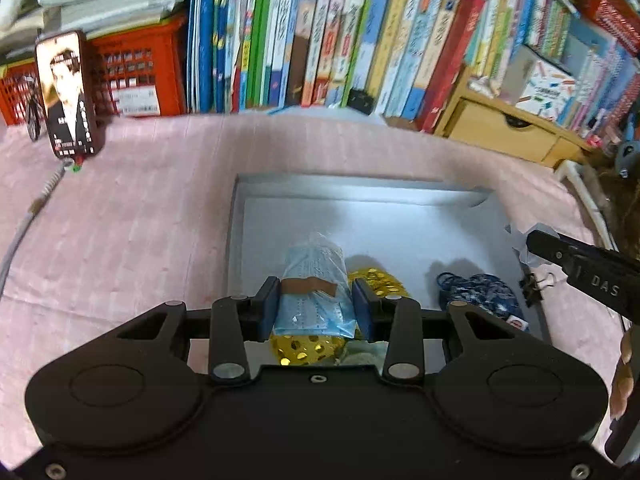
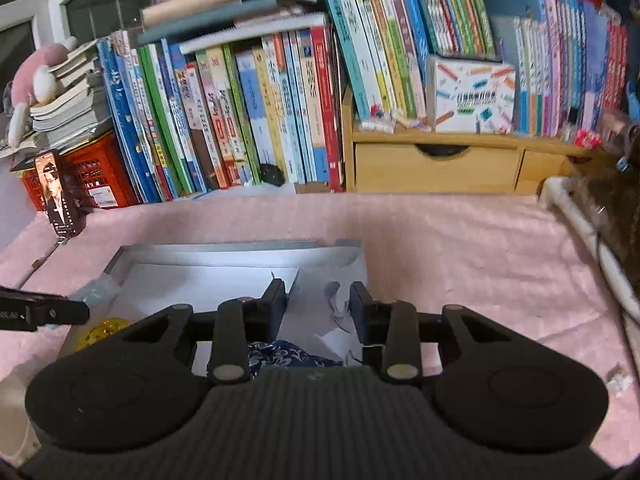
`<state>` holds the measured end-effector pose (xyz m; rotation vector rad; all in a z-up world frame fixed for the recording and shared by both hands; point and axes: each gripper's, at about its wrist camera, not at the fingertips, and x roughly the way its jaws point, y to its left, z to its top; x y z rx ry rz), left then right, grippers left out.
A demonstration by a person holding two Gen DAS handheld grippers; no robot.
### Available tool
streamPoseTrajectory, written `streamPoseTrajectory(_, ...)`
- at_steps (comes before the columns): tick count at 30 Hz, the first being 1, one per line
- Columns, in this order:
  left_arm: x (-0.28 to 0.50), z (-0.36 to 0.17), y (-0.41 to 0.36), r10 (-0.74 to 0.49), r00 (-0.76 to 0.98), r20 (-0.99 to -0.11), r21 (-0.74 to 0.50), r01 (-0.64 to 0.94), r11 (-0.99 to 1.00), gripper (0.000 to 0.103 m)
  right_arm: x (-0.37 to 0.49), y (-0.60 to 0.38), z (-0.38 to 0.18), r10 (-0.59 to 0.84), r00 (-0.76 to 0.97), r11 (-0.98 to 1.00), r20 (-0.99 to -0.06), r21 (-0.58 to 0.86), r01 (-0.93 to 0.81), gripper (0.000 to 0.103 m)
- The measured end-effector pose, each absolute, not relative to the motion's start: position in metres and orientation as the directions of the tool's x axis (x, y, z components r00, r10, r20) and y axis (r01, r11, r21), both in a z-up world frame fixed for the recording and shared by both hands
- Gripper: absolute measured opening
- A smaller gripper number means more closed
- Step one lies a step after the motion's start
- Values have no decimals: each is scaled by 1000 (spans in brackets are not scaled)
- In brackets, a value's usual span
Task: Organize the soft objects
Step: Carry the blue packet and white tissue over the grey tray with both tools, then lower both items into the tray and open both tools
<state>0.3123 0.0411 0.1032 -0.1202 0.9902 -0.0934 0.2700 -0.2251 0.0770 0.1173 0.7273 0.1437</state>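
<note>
Left wrist view: the left gripper (image 1: pixel 315 307) clamps a blue packet in clear wrap (image 1: pixel 314 280) over the grey tray (image 1: pixel 400 200), its body hiding part of the gold item (image 1: pixel 376 280); right wrist view: the right gripper (image 2: pixel 318 304), jaws narrow, holds crumpled white paper (image 2: pixel 320 312), its lower end hidden.

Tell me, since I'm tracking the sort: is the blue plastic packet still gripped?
Gripped. The left gripper is shut on the blue plastic packet, pads pressing both sides, above the grey box.
</note>
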Motion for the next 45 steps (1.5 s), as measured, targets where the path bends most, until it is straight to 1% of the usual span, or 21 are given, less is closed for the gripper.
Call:
streamPoseTrajectory(4, 324, 92, 43, -136, 518, -845, -156, 5, 988, 37, 280, -214, 71, 182, 714, 983, -676, 141, -118, 40)
streamPoseTrajectory(8, 331, 86, 40, -132, 500, -856, -147, 10, 989, 37, 288, -196, 66, 181, 691, 982, -700, 84, -171, 40)
streamPoseTrajectory(11, 335, 83, 38, -131, 483, -866, -142, 13, 990, 37, 296, -185, 58, 145, 672, 981, -726, 18, -192, 41)
streamPoseTrajectory(18, 342, 74, 40, -136, 448, -884, -150, 3, 989, 37, 306, -186, 45, 147, 621, 982, -770, 38, -185, 40)
streamPoseTrajectory(33, 352, 63, 46, -152, 415, -897, -176, -19, 984, 37, 314, -186, 37, 140, 563, 982, -814, 44, -181, 41)
streamPoseTrajectory(35, 353, 63, 47, -151, 413, -898, -176, -24, 984, 40, 314, -187, 36, 144, 560, 982, -816, 49, -182, 41)
streamPoseTrajectory(37, 353, 62, 49, -150, 408, -901, -180, -37, 983, 46, 314, -188, 36, 147, 557, 983, -818, 55, -178, 44)
streamPoseTrajectory(38, 353, 62, 49, -148, 408, -901, -181, -42, 983, 47, 315, -188, 36, 146, 556, 983, -818, 54, -177, 45)
streamPoseTrajectory(40, 352, 63, 49, -149, 417, -897, -181, -39, 983, 54, 314, -188, 36, 146, 555, 982, -819, 54, -178, 54)
streamPoseTrajectory(41, 351, 64, 49, -150, 421, -894, -181, -36, 983, 56, 314, -189, 36, 147, 555, 983, -819, 56, -178, 56)
streamPoseTrajectory(43, 349, 68, 49, -155, 434, -888, -185, -29, 982, 66, 314, -191, 36, 150, 558, 983, -816, 62, -173, 61)
streamPoseTrajectory(45, 347, 72, 50, -159, 448, -880, -190, -26, 981, 70, 313, -194, 36, 157, 558, 983, -815, 75, -167, 63)
